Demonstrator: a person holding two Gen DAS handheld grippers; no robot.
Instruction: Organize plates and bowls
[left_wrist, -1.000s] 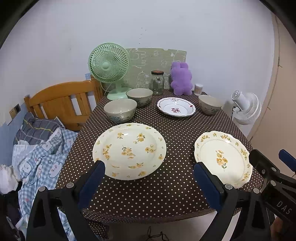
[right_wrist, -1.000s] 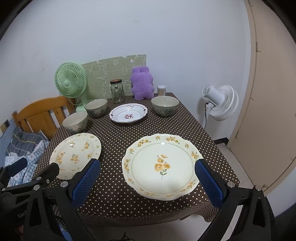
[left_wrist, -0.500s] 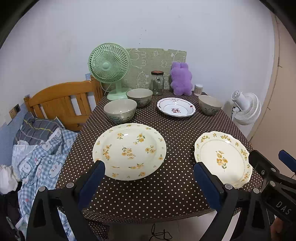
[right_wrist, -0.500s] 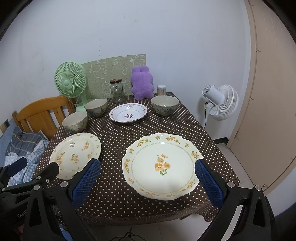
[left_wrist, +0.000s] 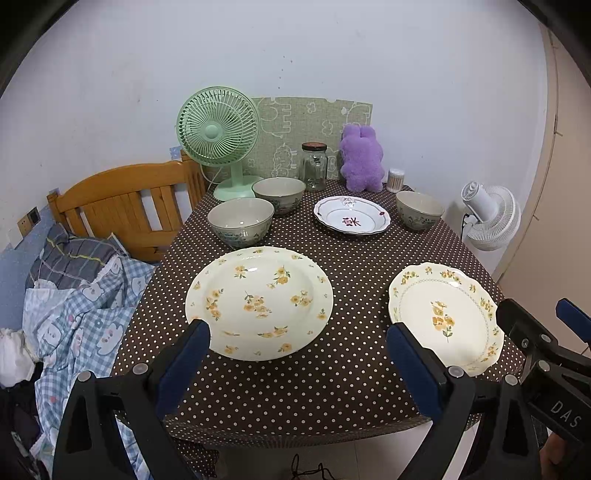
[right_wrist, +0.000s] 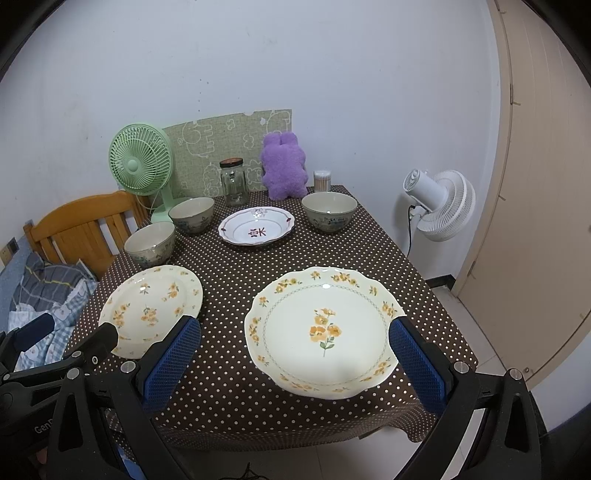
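Both grippers hang released, jaws wide — left gripper (left_wrist: 298, 345) before the round plate (left_wrist: 258, 302), right gripper (right_wrist: 294, 350) before the scalloped plate (right_wrist: 323, 330). Behind them stand three bowls (left_wrist: 241, 220) and a white dish (left_wrist: 351, 219) — all on the table (left_wrist: 332, 387).

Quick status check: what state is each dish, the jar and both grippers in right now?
Left gripper: open, empty.
Right gripper: open, empty.
Round floral plate: flat, unstacked.
Scalloped floral plate: flat, unstacked.
Red-trimmed plate: flat, empty.
Three bowls: upright, unstacked.
Glass jar: lid on.
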